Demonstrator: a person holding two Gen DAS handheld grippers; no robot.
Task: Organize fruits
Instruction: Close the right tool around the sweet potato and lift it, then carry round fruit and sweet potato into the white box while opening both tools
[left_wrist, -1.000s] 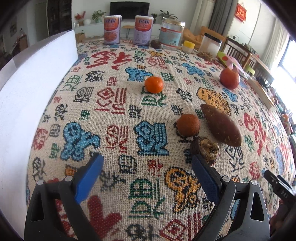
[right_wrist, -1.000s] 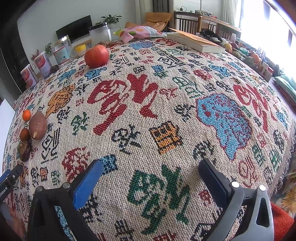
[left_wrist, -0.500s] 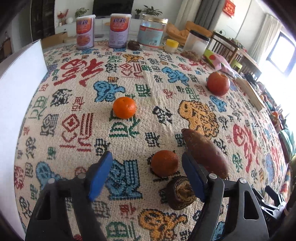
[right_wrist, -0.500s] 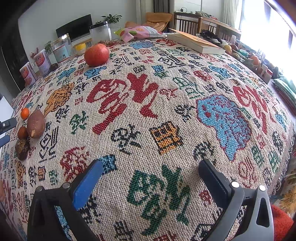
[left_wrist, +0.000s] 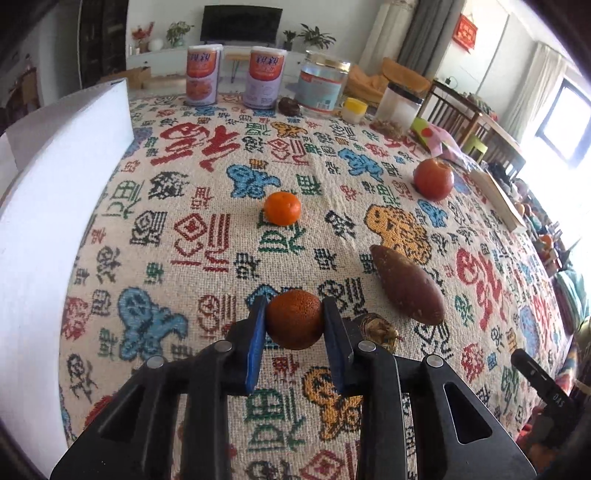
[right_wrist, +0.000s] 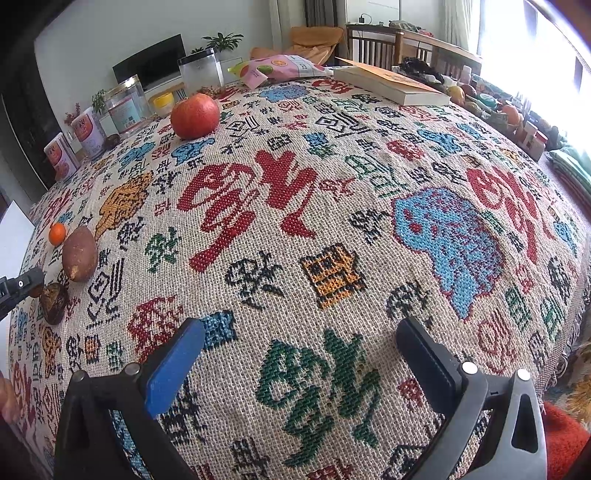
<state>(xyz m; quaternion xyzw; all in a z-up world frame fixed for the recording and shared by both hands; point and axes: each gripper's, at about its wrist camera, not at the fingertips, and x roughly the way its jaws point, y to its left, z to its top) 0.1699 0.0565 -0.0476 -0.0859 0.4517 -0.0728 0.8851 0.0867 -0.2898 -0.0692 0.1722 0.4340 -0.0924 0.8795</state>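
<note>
Left gripper (left_wrist: 294, 320): fingers clenched on a rough brown-orange fruit (left_wrist: 294, 318), held at its widest part for a steady grip.
Beyond the fingers: a tangerine (left_wrist: 283, 208); a sweet potato (left_wrist: 406, 284) to their right.
Right gripper (right_wrist: 299, 347): fingers released, nothing between them.
Lift: possibly just clear of the counter (left_wrist: 207, 229).

White box (left_wrist: 55, 221) walls left edge — sweet potato (left_wrist: 406, 286) crowds right; cloth (right_wrist: 332, 221) centre open.

On the surface (left_wrist: 207, 236), a mandarin (left_wrist: 283, 208) lies behind the rough-skinned fruit (left_wrist: 294, 319) that sits between the left tool's (left_wrist: 294, 325) pads. A sweet potato (left_wrist: 406, 284) lies to its right, a pomegranate (left_wrist: 433, 178) farther back right, and two cans (left_wrist: 199, 75) along the far edge.
</note>
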